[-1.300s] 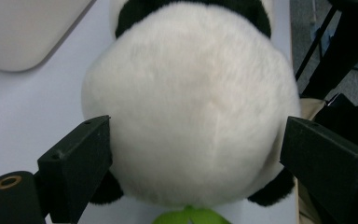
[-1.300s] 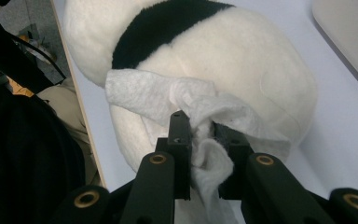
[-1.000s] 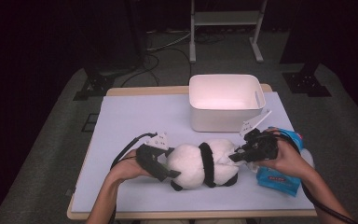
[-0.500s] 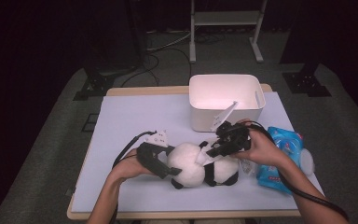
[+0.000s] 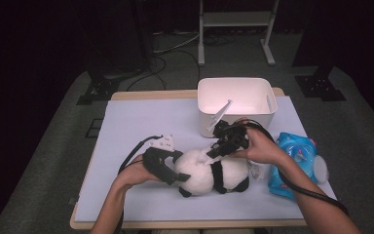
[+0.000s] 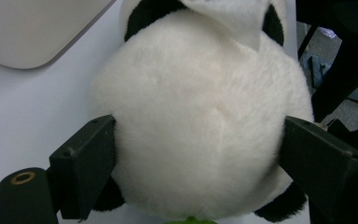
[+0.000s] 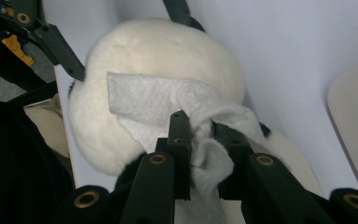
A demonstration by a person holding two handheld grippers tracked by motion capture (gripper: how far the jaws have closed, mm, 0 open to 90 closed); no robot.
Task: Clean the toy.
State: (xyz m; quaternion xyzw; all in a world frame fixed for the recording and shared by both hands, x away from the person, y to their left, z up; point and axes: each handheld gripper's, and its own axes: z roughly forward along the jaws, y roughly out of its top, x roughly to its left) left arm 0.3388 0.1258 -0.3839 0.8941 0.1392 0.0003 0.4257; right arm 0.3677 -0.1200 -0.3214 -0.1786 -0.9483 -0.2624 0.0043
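— Right gripper (image 5: 214,152) has slid left from beside the blue packet (image 5: 292,163) — now it's over the toy panda (image 5: 209,170), jaws pinched on a white wipe (image 7: 168,105).

— And the left gripper (image 5: 168,168)?

— Clamped on the panda's round head, near the table's (image 5: 141,117) front edge. The white bin (image 5: 236,105) stands just behind.
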